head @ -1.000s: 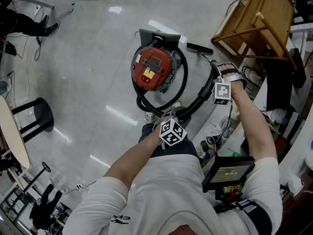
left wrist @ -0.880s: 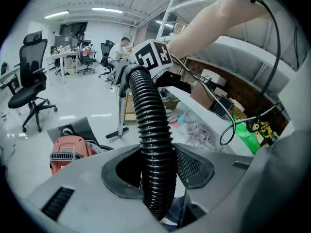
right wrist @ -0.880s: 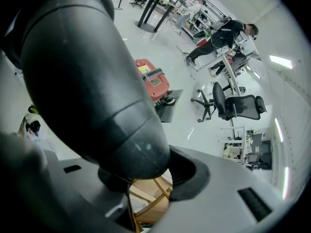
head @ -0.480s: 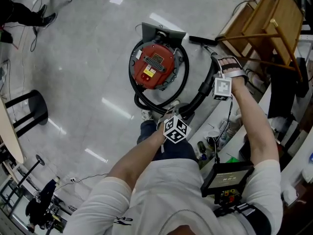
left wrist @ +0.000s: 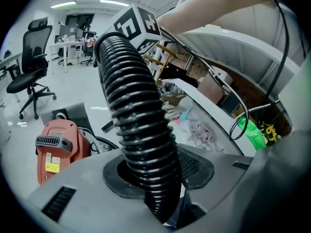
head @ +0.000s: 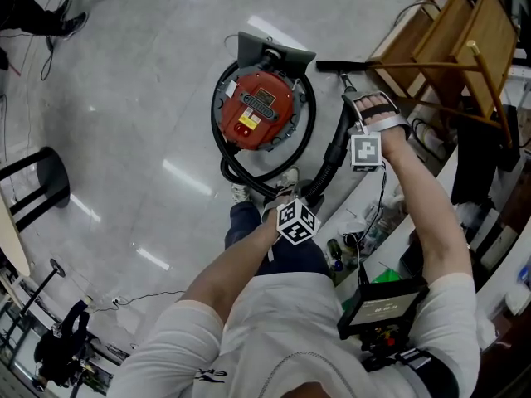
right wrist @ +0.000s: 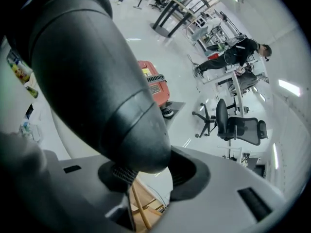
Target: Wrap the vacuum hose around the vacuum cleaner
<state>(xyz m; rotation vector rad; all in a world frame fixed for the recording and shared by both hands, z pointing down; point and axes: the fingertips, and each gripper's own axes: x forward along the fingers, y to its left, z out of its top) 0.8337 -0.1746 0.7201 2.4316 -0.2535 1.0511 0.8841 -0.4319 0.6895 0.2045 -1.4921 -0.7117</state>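
The red vacuum cleaner (head: pixel 255 110) stands on the floor with its black ribbed hose (head: pixel 249 172) looped round its base. My left gripper (head: pixel 303 199) is shut on the ribbed hose (left wrist: pixel 136 110) low in front of the person, and the vacuum cleaner (left wrist: pixel 58 147) lies to its left. My right gripper (head: pixel 344 139) is shut on the smooth black rigid tube (right wrist: pixel 92 81) at the hose's end, to the right of the vacuum cleaner (right wrist: pixel 154 89). The tube runs on to the floor nozzle (head: pixel 340 66).
A wooden chair frame (head: pixel 448 40) stands close behind the right gripper. A cluttered white desk edge (head: pixel 373 222) runs along the right. A black stool (head: pixel 41 181) is at the left, and the person's shoes (head: pixel 286 179) touch the hose loop.
My right gripper has carried the rigid tube a little leftward, nearer the vacuum cleaner, and rolled. My left gripper has sunk slightly with the hose. Both grips are unchanged.
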